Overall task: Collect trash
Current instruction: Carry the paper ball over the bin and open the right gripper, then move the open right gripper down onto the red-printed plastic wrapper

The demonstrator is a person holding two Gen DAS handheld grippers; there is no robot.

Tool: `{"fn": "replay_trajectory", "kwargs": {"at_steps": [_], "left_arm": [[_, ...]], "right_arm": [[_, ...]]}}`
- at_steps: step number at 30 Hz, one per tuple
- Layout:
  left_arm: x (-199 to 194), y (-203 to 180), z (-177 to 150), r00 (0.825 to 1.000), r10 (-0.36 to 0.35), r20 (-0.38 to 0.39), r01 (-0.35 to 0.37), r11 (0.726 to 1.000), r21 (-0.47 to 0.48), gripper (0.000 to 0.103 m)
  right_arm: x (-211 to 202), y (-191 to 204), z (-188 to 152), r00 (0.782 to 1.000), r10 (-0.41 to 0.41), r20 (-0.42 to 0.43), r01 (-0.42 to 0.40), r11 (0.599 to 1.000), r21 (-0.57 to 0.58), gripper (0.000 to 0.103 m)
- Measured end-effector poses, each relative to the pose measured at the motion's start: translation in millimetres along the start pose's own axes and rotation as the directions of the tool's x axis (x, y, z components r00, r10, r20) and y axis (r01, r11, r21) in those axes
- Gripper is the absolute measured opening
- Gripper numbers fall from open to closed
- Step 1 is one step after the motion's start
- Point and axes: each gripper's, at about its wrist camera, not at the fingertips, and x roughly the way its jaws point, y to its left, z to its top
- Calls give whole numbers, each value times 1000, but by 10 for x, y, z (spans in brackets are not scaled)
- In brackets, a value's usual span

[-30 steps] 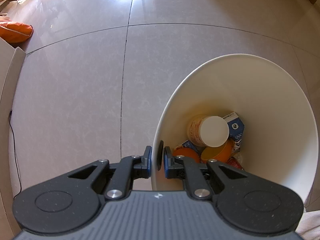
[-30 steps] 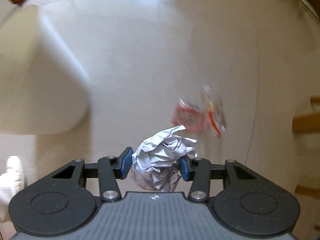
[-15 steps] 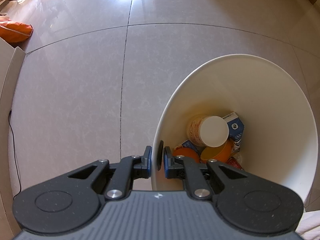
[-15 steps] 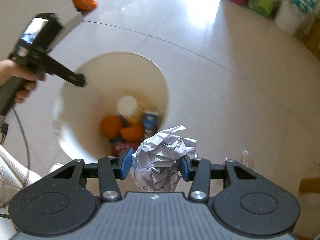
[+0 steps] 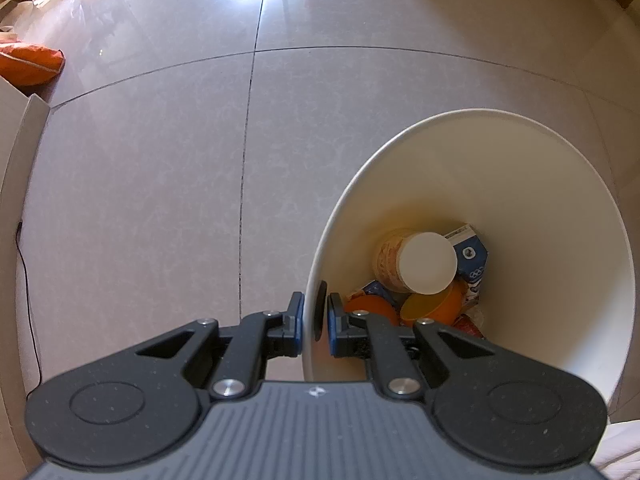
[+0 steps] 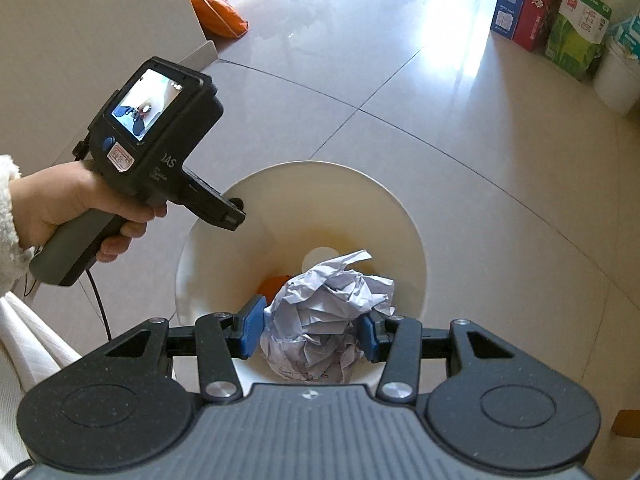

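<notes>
A white trash bin (image 5: 560,184) stands on the tiled floor. My left gripper (image 5: 313,319) is shut on the bin's near rim, one pad outside and one inside. Inside lie a paper cup (image 5: 416,262), a blue and white carton (image 5: 474,254) and orange pieces (image 5: 436,306). In the right wrist view my right gripper (image 6: 308,332) is shut on a crumpled white paper ball (image 6: 324,316), held above the bin (image 6: 224,240) mouth. The left gripper (image 6: 236,216) shows there at the bin's rim, held by a person's hand (image 6: 76,200).
An orange bag (image 5: 28,66) (image 6: 218,16) lies on the floor at the far left beside a white cabinet (image 6: 88,20). Cartons and boxes (image 6: 556,16) stand along the far right. A black cable (image 5: 28,300) runs along the left.
My right gripper has carried the paper ball from beside the floor wrappers to above the bin mouth. The left gripper and the bin have not moved.
</notes>
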Motion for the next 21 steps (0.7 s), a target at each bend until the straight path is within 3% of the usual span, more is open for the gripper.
{"fn": "replay_trajectory", "kwargs": {"at_steps": [7,12,13,16,21], "left_arm": [[-23,34,7,1000,-6,1,6,1000,-10,10],[-22,18,9,1000,0,-1,0,1000,-2,10],[-20,16,12,1000,-2,-2,2,1000,-6,10],[-22,29,16,1000,-7,-2,7,1000,-9,10],[-29,35,22,1000,-6,-3,6,1000,-6,10]], "right_arm": [[197,237,27,1000,-7,14,6,999,48,53],[385,365,-15,998,-64,17,62,995,82,54],[424,389,-34,996,-88,22,86,993,85,59],[474,424,-59,992,-120,32,116,989,95,88],[474,412,-101,990,-132,43,127,987,99,96]]}}
